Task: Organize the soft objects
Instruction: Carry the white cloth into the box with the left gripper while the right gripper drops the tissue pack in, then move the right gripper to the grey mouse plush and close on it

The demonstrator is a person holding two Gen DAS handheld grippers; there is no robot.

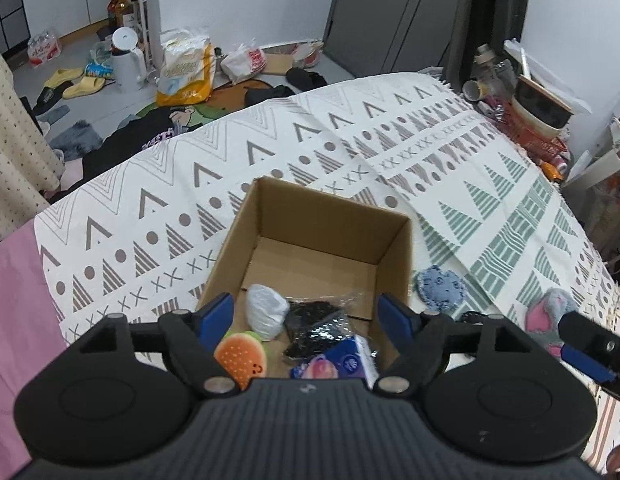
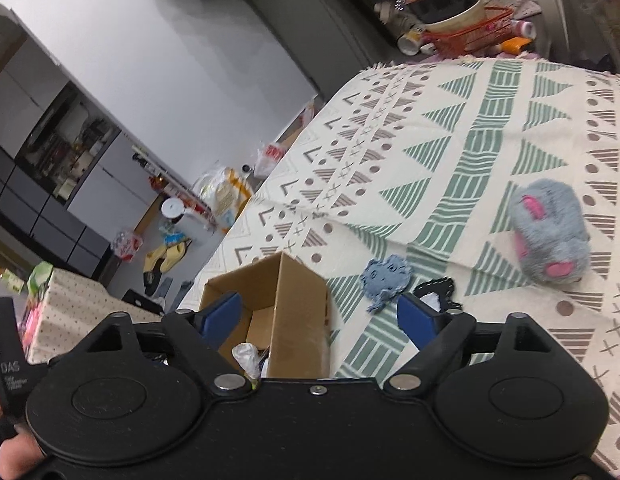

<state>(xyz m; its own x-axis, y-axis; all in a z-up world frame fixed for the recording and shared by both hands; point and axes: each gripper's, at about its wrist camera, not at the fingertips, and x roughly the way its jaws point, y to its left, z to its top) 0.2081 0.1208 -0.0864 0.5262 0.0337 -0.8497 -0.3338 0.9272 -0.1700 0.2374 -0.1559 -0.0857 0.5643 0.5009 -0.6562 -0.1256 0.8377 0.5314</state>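
An open cardboard box (image 1: 330, 216) (image 2: 297, 304) stands on the patterned blanket (image 1: 189, 208) (image 2: 470, 128). Inside lie a burger-shaped sponge (image 1: 241, 356), a white plastic bundle (image 1: 265, 312), a black packet (image 1: 316, 328) and a blue tissue pack (image 1: 338, 364). My left gripper (image 1: 307, 314) is open and empty right above the box's near edge. My right gripper (image 2: 322, 318) is open and empty over the box's right wall. A blue fabric patch (image 1: 440, 288) (image 2: 386, 278), a black-and-white patch (image 2: 436, 294) and a grey-pink plush (image 2: 550, 236) (image 1: 550, 312) lie on the blanket right of the box.
The right gripper's finger (image 1: 586, 354) shows at the right edge of the left wrist view. An orange basket with bowls and bottles (image 1: 538, 120) (image 2: 466, 24) sits past the blanket's far corner. The floor beyond holds slippers, bags and a white kettle (image 1: 127, 58).
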